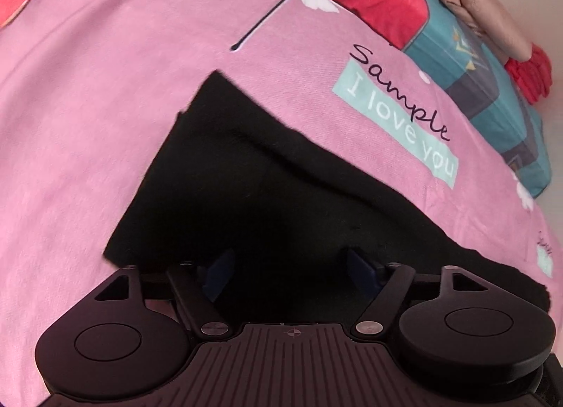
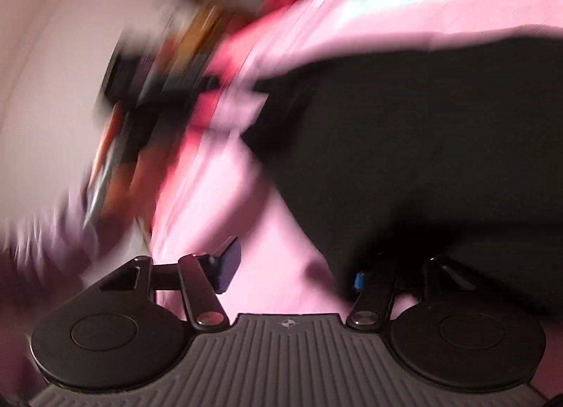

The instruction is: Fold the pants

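Right wrist view is smeared with motion blur; clutter [image 2: 169, 65] past the bed's edge is unreadable. The black pants [image 2: 440, 146] run off the right edge, burying one finger [image 2: 359, 280] of the right gripper [image 2: 292, 271].

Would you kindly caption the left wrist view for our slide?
Open left hand-held gripper poised over black pants on a pink bedsheet.

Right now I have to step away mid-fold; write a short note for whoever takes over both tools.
Left tool: open, fingers apart over the black pants, gripping nothing.
Right tool: open, at the pants' edge over the pink bedsheet; view badly motion-blurred.
Pants lie on the pink bedsheet, apparently already folded over; how many folds, I cannot tell.
Left: regrasp an edge, finish folding, flatten.
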`<state>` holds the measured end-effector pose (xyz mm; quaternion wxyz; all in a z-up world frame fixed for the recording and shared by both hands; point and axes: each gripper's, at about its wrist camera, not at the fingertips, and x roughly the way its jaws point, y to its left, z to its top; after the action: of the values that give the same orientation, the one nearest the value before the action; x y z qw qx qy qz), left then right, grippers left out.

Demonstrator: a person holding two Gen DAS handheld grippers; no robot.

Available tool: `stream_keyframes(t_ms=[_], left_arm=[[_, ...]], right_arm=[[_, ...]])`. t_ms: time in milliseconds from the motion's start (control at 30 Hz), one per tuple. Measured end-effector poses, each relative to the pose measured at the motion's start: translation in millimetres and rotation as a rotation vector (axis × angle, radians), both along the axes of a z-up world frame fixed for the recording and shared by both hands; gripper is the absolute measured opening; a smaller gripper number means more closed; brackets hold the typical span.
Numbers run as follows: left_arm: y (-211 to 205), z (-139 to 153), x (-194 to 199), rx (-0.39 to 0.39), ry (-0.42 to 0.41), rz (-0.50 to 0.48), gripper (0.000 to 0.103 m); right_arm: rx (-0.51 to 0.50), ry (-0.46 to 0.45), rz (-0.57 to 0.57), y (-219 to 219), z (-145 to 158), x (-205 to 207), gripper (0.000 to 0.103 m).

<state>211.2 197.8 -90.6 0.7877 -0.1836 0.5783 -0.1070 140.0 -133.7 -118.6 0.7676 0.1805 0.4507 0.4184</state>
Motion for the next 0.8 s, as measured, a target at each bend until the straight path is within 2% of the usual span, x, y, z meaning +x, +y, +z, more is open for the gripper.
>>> stream_keyframes(t_ms=[33,133,200,267,367,467,533,567,600,667,700,733,767,800], left_arm=[[4.6,1.0,-3.9,-0.010,0.000,0.002,0.103],[23.0,8.8,-18.4,-0.052,-0.016,0.031,0.103],[33.5,14.5,-29.7,-0.076,-0.038,0.064,0.103],[40.9,17.6,-41.4,-0.085,-0.056,0.084,0.103],[52.5,19.7,-59.1,-0.083,-0.071,0.105,0.103],[66.4,18.1,-75.7,-0.086,-0.068,0.124,0.103],[75.1,15.5,-85.0,-0.078,-0.066,0.137,0.103],[79.8,13.6,-88.4,-0.075,-0.063,0.148,0.103],[84.6,11.6,-91.5,-0.074,-0.059,0.159,0.103],[94.7,8.2,-97.0,-0.082,-0.053,0.185,0.103],[98.9,6.9,-98.7,-0.090,-0.051,0.195,0.103],[102.2,6.1,-99.8,-0.096,-0.050,0.204,0.103],[105.0,6.5,-100.6,-0.099,-0.051,0.212,0.103],[108.3,7.8,-102.1,-0.105,-0.057,0.216,0.103]], right_arm=[[-0.052,-0.021,-0.014,-7.1,7.4,-7.4,0.066],[-0.253,0.014,-0.072,-28.8,34.8,0.4,0.071],[-0.241,-0.022,-0.065,-40.4,60.3,7.4,0.071],[-0.222,-0.094,-0.073,-33.5,83.0,23.6,0.072],[-0.301,-0.231,-0.056,6.1,94.7,65.9,0.072],[-0.341,-0.289,-0.017,56.8,85.3,110.8,0.061],[-0.363,-0.371,-0.009,89.5,81.2,135.2,0.060],[-0.373,-0.413,-0.011,108.7,81.9,144.2,0.062],[-0.384,-0.431,-0.008,122.3,81.0,152.4,0.069],[-0.397,-0.429,0.024,156.6,65.8,170.7,0.076],[-0.413,-0.424,0.035,168.1,57.8,178.0,0.074],[-0.438,-0.411,0.049,187.1,47.1,182.5,0.071],[-0.465,-0.389,0.081,199.4,38.6,181.4,0.034],[-0.500,-0.384,0.113,204.3,38.8,175.5,0.009]])
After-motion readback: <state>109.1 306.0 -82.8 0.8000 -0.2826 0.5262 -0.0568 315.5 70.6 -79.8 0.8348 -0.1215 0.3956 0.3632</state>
